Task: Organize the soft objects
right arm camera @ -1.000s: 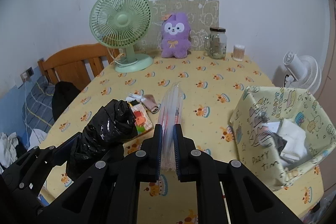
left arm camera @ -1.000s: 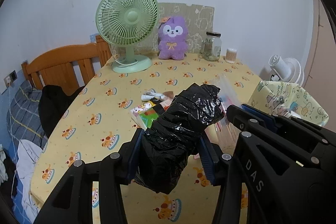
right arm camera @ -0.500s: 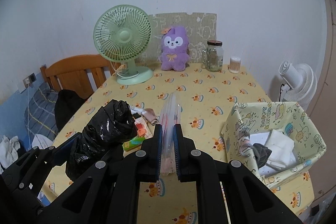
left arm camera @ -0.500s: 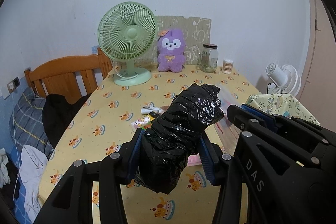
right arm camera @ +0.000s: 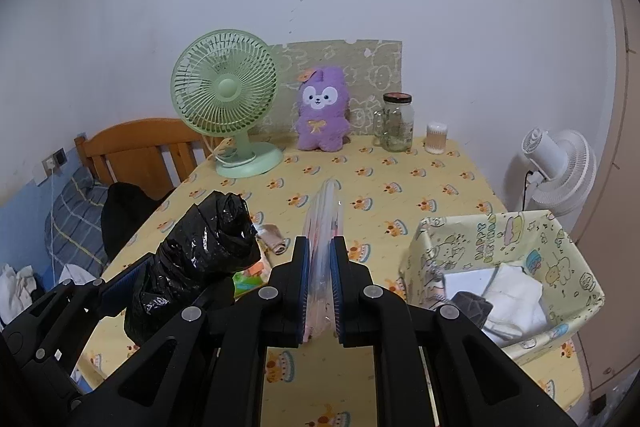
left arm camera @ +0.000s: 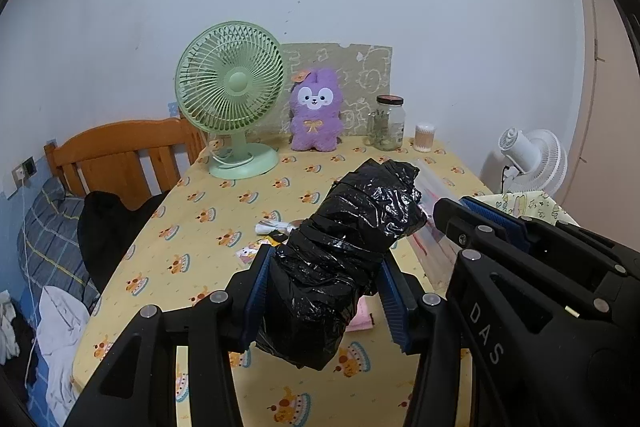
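Black plastic bundle [left arm camera: 344,255] is clamped between the pads of the left hand-held gripper [left arm camera: 324,291], held clear above the bench [left arm camera: 208,219]; its long axis runs forward along the fingers and up to the right, the crumpled free end well past the fingertips. The right hand-held gripper [right arm camera: 320,283], alongside and to the right, is nearly closed on a clear plastic bag [right arm camera: 324,223] that stands on edge and projects straight ahead. The printed fabric basket [right arm camera: 460,239], judged the destination, sits to the right of both loads and already holds white cloths; the right hand is the nearer to it, so the bundle must cross rightward to reach it. On the bench below lie small packets [left arm camera: 256,251] not yet collected. Far end: green fan [left arm camera: 230,83], purple plush [left arm camera: 316,119], jar [left arm camera: 388,123]. Against the earlier frames, both grips are unchanged, while the bench now shows lower and farther off in both views, consistent with both loads being raised.
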`<state>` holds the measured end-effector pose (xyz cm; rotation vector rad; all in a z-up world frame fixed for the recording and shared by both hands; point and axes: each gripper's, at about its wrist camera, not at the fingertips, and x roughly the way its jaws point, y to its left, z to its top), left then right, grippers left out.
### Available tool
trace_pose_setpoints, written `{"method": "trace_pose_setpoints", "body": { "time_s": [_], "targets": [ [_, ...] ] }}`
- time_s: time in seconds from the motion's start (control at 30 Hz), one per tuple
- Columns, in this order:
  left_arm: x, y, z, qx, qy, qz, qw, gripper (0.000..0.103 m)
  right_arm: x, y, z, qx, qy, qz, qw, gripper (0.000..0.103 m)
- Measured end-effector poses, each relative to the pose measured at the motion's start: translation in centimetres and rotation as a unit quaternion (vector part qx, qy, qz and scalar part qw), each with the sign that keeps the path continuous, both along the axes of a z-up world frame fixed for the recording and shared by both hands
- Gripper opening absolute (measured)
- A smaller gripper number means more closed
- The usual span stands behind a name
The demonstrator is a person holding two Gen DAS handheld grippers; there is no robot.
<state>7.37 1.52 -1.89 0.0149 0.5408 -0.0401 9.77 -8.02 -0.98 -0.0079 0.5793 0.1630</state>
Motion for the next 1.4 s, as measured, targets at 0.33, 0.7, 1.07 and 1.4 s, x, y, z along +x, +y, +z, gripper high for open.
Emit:
{"method": "trace_pose_setpoints", "body": {
  "time_s": [0.33, 0.7, 1.07, 1.4],
  "targets": [
    [0.6, -2.3, 0.3, 0.001, -0.008, -0.015, 0.9998, 0.052, 0.2, -2.2, 0.4, -0.003, -0.009, -0.014, 1.000, 0.013],
    [1.3, -5.2, 0.7, 0.001, -0.016, -0.035, 0.9993, 0.052, 0.5, -4.9, 0.9, -0.007, -0.017, -0.036, 0.999, 0.013],
    [2.3, -7.8, 0.5, 0.007, -0.016, -0.057, 0.9982, 0.052, 1.0, -8.0, 0.7, -0.002, -0.017, -0.057, 0.998, 0.013],
    [3.3, -9.6, -0.4, 0.009, -0.005, -0.074, 0.9972, 0.052, 1.6, -9.7, -0.5, 0.002, -0.006, -0.073, 0.997, 0.013]
  ]
}}
